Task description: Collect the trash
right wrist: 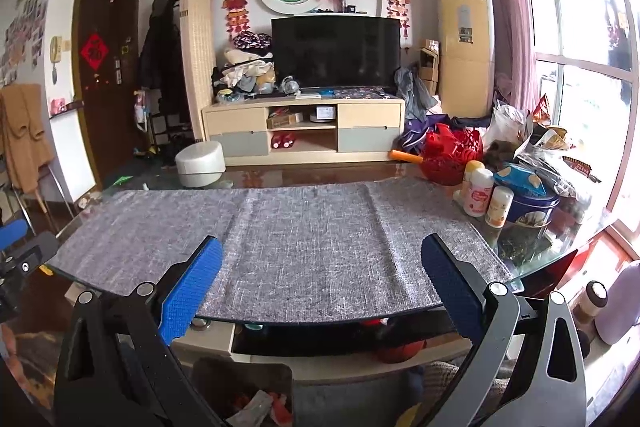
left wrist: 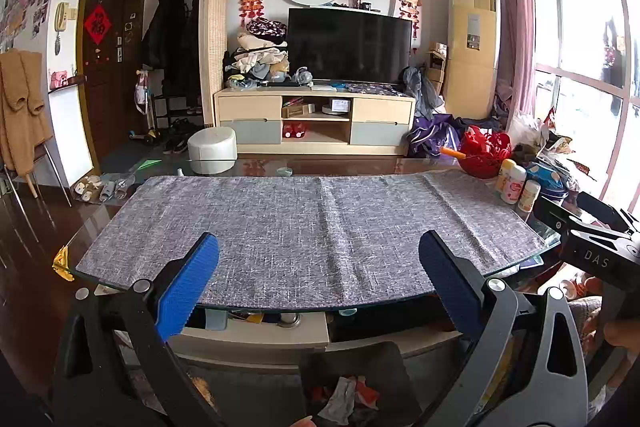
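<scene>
Left claw spread wide, nothing between fingers, held at near edge of glass desk. Right claw likewise spread, empty. Grey cloth covers desk middle, bare. Trash: crumpled white and red scraps in dark bin on floor below desk edge, between left claw's fingers in view. Red basket, three bottles, blue tin, snack bags crowd desk's right end. White stool beyond desk.

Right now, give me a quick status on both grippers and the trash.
Left gripper open, empty. Right gripper open, empty. Crumpled trash sits in dark bin below table edge. Grey mat bare.
</scene>
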`<state>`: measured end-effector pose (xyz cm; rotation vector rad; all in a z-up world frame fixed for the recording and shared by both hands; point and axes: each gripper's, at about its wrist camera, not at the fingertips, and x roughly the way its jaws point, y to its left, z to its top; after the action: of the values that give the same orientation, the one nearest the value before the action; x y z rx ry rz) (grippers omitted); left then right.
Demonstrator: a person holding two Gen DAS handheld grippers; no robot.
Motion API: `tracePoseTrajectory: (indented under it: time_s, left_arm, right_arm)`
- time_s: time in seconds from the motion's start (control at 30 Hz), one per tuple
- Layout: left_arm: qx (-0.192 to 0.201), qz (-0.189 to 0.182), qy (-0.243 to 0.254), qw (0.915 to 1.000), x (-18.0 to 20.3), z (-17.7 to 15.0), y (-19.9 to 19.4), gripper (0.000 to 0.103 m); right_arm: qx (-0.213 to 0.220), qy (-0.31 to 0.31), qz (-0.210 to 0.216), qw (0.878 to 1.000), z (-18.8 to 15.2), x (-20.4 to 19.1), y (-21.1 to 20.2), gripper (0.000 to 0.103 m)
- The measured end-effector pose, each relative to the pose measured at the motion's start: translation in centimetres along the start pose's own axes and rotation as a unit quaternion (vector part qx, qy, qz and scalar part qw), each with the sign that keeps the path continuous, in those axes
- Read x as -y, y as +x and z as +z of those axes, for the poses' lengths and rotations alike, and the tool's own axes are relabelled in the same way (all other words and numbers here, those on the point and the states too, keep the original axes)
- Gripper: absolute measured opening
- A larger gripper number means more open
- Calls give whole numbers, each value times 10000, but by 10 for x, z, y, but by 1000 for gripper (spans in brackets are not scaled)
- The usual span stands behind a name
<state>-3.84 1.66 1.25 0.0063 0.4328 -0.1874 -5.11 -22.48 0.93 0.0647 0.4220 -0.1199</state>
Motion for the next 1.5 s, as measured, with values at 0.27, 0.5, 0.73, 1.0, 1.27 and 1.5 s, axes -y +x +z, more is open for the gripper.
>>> tracePoseTrajectory:
  time_s: [0.27, 0.5, 0.73, 1.0, 1.27, 1.5]
  left_arm:
    - [-12, 4, 1, 10000, -2, 0, 2, 95]
    - [-19, -1, 8, 10000, -3, 0, 2, 95]
    - [-2, -5, 17, 10000, -3, -1, 3, 95]
    - [25, -29, 40, 10000, -1, 0, 3, 95]
    - [47, -16, 39, 10000, -1, 2, 2, 95]
    - [75, -19, 38, 10000, 0, 5, 0, 95]
  right_arm:
    - [-8, 55, -41, 10000, 1, 4, 2, 100]
    - [-53, 101, -3, 9999, 0, 4, 3, 100]
    - [9, 144, -4, 9999, 2, 7, 0, 100]
    - [30, 162, -20, 9999, 5, 7, 0, 100]
    - [28, 152, 5, 9999, 5, 4, 0, 100]
    - [0, 161, 15, 9999, 5, 3, 1, 100]
